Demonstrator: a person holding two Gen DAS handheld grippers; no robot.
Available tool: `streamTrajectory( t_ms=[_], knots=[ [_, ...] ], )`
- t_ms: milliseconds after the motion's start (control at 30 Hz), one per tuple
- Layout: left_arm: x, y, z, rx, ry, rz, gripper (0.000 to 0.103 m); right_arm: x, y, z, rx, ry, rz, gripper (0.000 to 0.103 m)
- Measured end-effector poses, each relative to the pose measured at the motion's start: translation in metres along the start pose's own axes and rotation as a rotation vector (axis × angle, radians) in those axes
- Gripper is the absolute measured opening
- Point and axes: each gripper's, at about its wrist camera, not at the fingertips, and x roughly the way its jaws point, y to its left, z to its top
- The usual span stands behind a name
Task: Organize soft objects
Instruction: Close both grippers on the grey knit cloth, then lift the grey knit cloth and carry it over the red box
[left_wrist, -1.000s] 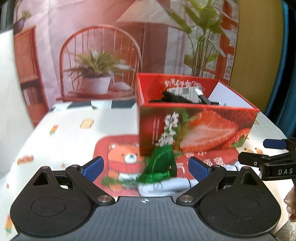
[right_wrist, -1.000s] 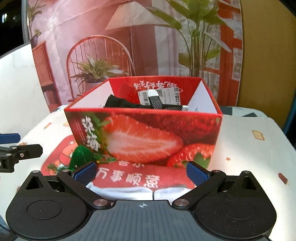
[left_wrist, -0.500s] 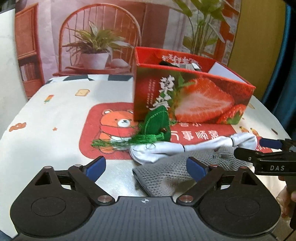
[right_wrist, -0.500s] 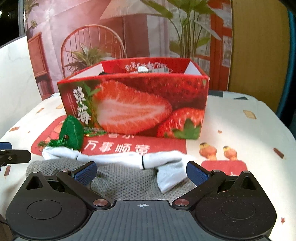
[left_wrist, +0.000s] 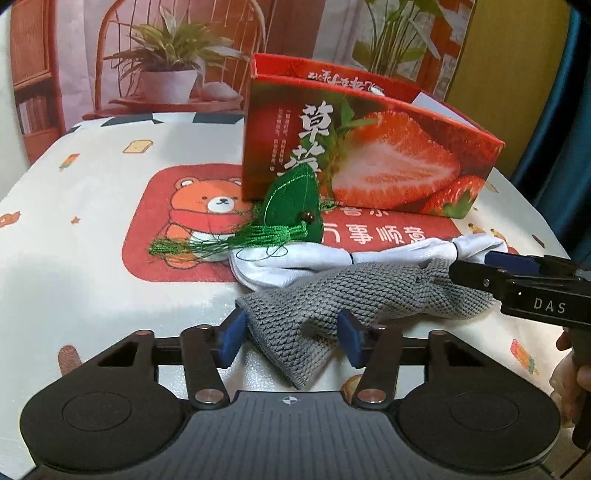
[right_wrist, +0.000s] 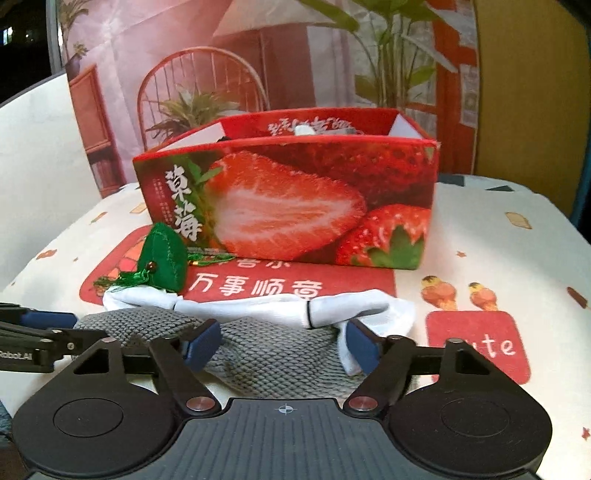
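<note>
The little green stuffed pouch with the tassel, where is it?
In both views the green felt tasselled pouch sits left of centre, before the red strawberry cardboard box, its bottom edge on the white sock.

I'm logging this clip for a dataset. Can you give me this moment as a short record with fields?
container: open strawberry box, some items already inside
grey knit cloth: on table, nearest the cameras
white sock: lies behind the cloth
green tasselled sachet: against the box front, touching the sock
left hand-held gripper: open, fingers straddling one end of the cloth
right hand-held gripper: open, fingers straddling the other end
still outside box: cloth, sock, sachet
</note>
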Motion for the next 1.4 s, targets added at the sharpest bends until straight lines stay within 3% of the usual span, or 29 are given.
streamTrajectory(
  t_ms=[133,433,900,1000,1133,1267,1400],
  knots=[
    [0.005,0.002,-0.001,-0.012,0.015,-0.016,0.044,0.006,0.001,0.0,0.012,0.012,0.031,0.065],
    [0.008,0.006,-0.002,-0.03,0.025,-0.004,0.044,0.024,-0.015,-0.004,0.102,0.065,0.055,0.07],
    [0.012,0.001,-0.001,0.001,0.03,0.02,0.045,0.027,-0.009,-0.005,0.086,0.083,0.044,0.072],
    [0.012,0.002,-0.002,0.001,0.026,0.011,0.041,0.026,-0.009,-0.005,0.087,0.088,0.052,0.065],
    [0.01,-0.001,-0.003,0.014,0.017,-0.022,0.021,0.023,-0.007,-0.005,0.091,0.098,0.068,0.054],
    [0.008,-0.002,-0.003,0.021,0.008,-0.023,0.018,0.02,-0.004,-0.005,0.097,0.11,0.096,0.035],
    [0.004,0.002,-0.001,-0.002,-0.005,-0.012,0.018,0.018,0.002,-0.004,0.084,0.115,0.118,0.027]
  ],
)
